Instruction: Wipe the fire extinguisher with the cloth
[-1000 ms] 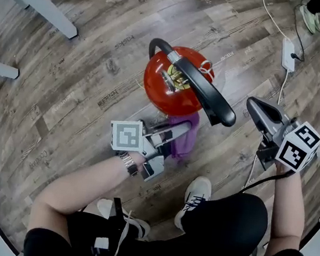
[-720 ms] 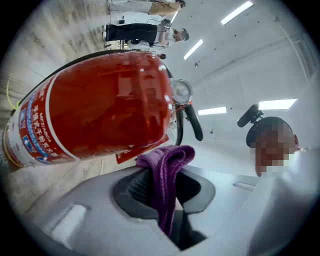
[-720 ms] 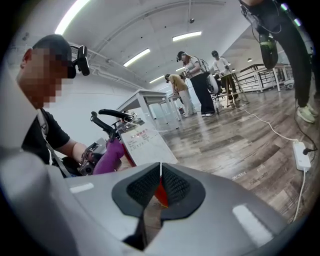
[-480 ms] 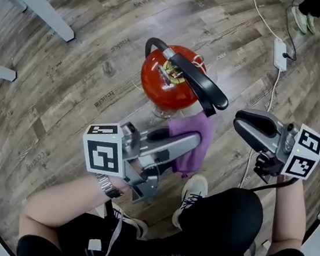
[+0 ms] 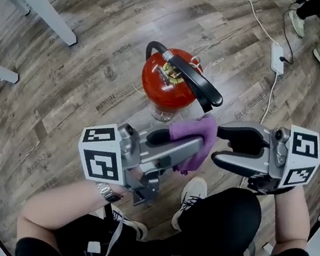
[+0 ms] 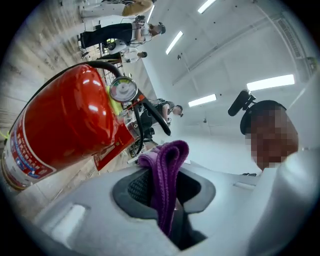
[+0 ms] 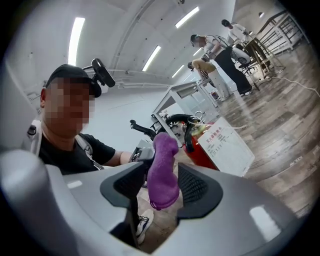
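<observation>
**Head view.** The fire extinguisher (image 5: 166,87) stands upright on the wood floor (image 5: 84,85), ahead of my feet, its black handle on top. My left gripper (image 5: 190,143) is held above the floor and points toward the right one. The purple cloth (image 5: 201,137) is bunched at its tips. My right gripper (image 5: 221,144) faces it from the other side, jaws spread, with the cloth's free end just at their tips. Neither gripper touches the extinguisher.

**Left gripper view.** My left gripper (image 6: 162,187) has its jaws drawn in on the cloth (image 6: 167,165), with a fold pinched between the pads and looping out above them. The extinguisher (image 6: 65,130) lies beyond at upper left, apart from the jaws, with its pressure gauge (image 6: 123,90) visible.

**Right gripper view.** My right gripper (image 7: 162,187) has just been opening and its jaws now stand wide. The cloth (image 7: 162,170) hangs in the gap between the pads, which do not press on it. The extinguisher (image 7: 199,154) is behind it.
</observation>
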